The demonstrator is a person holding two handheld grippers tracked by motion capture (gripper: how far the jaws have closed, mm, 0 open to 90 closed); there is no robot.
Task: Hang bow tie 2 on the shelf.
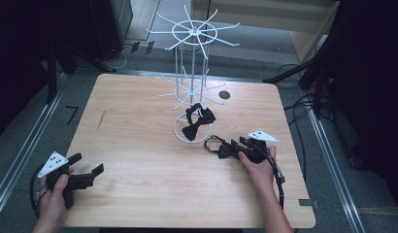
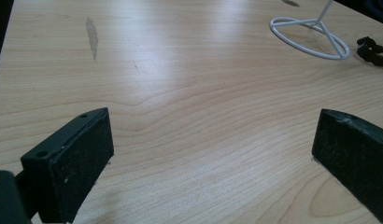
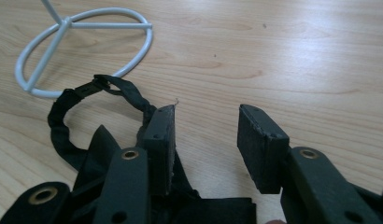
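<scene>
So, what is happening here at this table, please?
A person works with a two-jaw gripper in each hand. The right gripper is down at a black bow tie lying on the table beside the white wire stand; its jaws are partly open around the fabric, not clamped. A second bow tie hangs low on the stand. The left gripper waits open near the table's corner.

a wire stand (image 1: 192, 73) is standing mid-counter (image 1: 139, 145), one bow tie (image 1: 198, 122) lying on its base, another bow tie (image 1: 225, 148) lying near-right of it.
</scene>
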